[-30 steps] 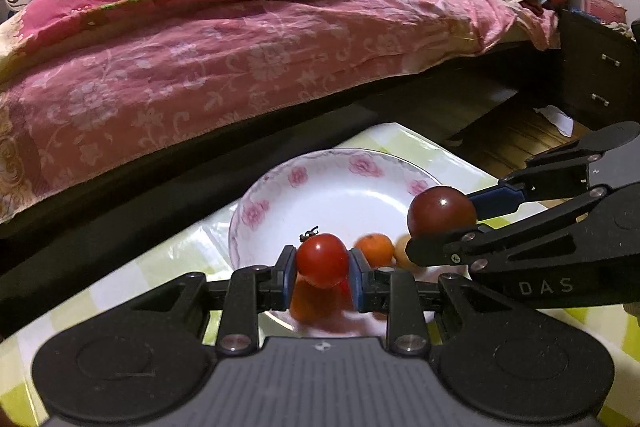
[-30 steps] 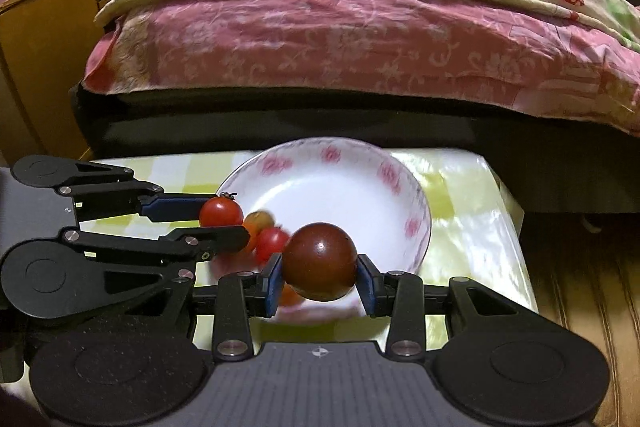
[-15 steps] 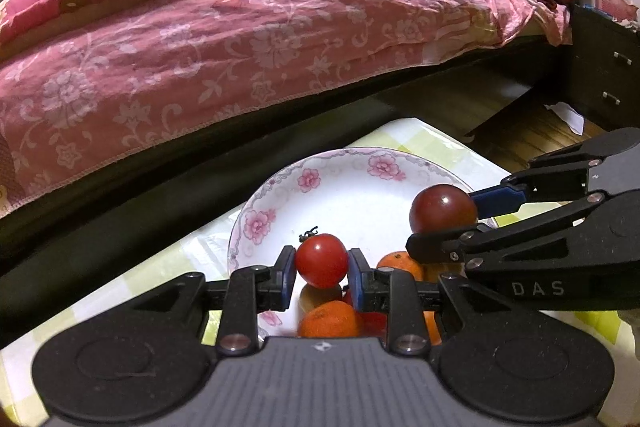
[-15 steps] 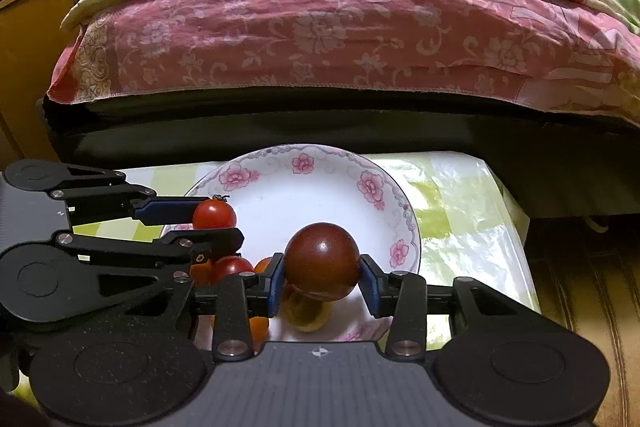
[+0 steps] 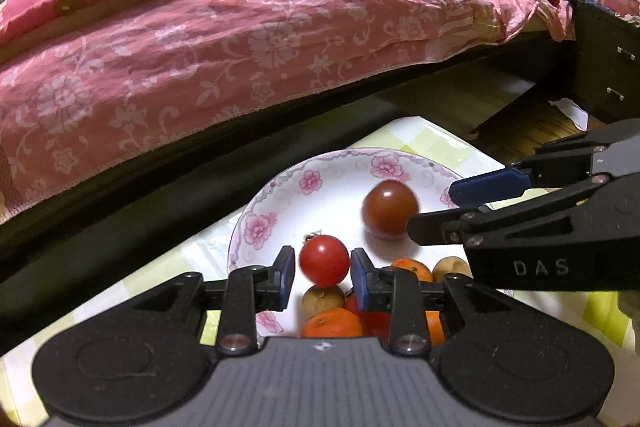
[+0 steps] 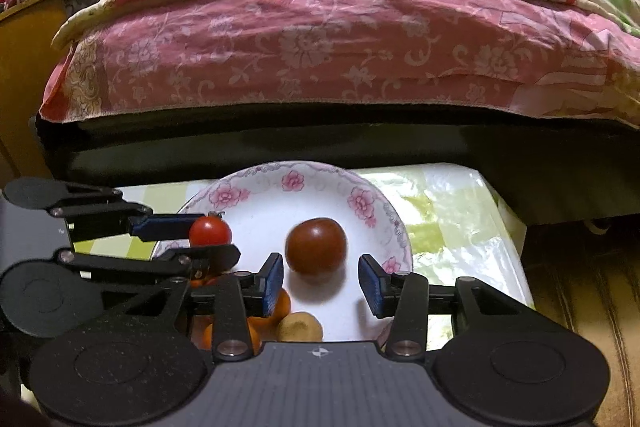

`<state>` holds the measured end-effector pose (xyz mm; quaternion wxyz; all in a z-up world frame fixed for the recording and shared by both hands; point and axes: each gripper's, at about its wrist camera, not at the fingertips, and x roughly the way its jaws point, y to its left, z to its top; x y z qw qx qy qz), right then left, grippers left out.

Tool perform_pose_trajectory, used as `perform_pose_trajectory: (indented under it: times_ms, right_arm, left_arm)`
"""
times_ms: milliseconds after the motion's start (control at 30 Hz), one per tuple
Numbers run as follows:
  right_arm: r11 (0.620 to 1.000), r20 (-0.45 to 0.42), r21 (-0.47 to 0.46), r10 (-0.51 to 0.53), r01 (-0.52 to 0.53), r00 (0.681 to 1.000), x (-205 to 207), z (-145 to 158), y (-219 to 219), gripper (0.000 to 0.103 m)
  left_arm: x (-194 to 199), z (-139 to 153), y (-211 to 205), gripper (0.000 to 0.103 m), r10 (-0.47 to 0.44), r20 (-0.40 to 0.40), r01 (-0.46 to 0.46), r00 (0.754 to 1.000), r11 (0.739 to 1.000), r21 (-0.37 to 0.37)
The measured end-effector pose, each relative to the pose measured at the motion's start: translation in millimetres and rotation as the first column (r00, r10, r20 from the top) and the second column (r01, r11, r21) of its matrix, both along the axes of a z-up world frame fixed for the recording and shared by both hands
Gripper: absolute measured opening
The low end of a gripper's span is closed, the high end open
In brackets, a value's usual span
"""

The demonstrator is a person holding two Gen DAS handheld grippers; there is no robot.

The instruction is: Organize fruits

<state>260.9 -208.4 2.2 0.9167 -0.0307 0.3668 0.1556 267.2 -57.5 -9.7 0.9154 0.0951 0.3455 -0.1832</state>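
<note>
- Right gripper [image 6: 322, 277] stands spread wide, dark tomato [image 6: 316, 246] loose over the plate [image 6: 362, 205]; draw back level, I judge
- Left gripper [image 5: 323, 273] stands slightly parted around the red tomato [image 5: 324, 259]; part further over the plate

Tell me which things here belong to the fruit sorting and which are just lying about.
Part of the job:
- dark red tomato, released over the floral plate
- small red tomato in the left tool
- right tool, open
- oranges
- brown fruits

Just lying about:
- pink bedspread
- checked tablecloth
- dark drawers
</note>
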Motion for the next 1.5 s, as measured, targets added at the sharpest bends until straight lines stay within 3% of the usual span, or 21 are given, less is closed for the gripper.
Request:
perform_pose_trajectory:
  times_ms: [300,733,1300,1500]
  right_arm:
    - [0.999,0.01,-0.001,-0.039,0.039,0.999,-5.3,6.2,-8.5,0.039]
    - [0.996,0.014,-0.032,-0.078,0.078,0.997,-41.7,25.3,-4.9,0.04]
    - [0.994,0.005,-0.028,-0.101,0.101,0.995,-74.1,28.5,-2.0,0.042]
    - [0.993,0.0,-0.018,-0.118,0.118,0.993,-82.0,27.5,-3.2,0.044]
  left_arm:
    - [-6.8,10.7,3.0,0.043,0.023,0.013,-0.023,1.0,1.0,-0.003]
    - [-49.2,27.7,14.7,0.043,0.052,0.009,-0.052,0.999,0.998,-0.039]
    - [-77.7,30.4,9.8,0.044,0.06,-0.014,-0.061,0.998,0.996,-0.061]
    - [-83.5,36.3,13.0,0.056,0.075,-0.002,-0.075,0.997,0.995,-0.068]
